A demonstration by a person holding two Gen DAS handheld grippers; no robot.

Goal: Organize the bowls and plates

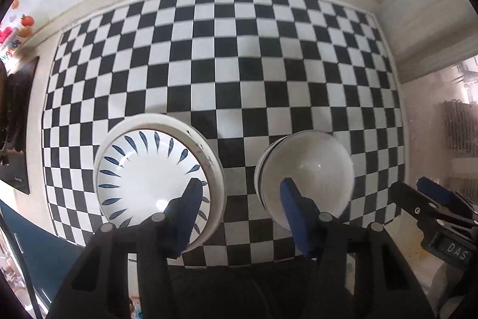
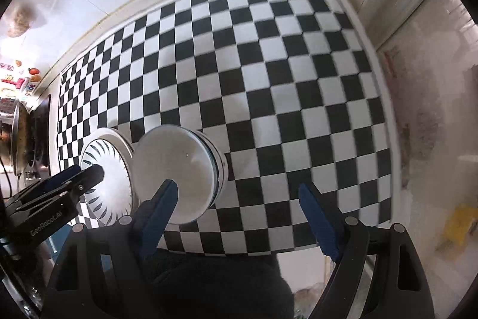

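Bowls: patterned stack [image 1: 155,175] and plain white stack [image 1: 307,175] sit side by side on my checkered table [image 1: 239,65].
Left fingers [image 1: 239,211]: wide, holding nothing.
Right fingers [image 2: 239,211]: wide, holding nothing.

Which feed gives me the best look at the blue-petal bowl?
Left wrist: the blue-petal bowl shows nearly whole, petal ring clear, one finger crossing it. Right wrist shows it edge-on, partly hidden by the plain bowl.
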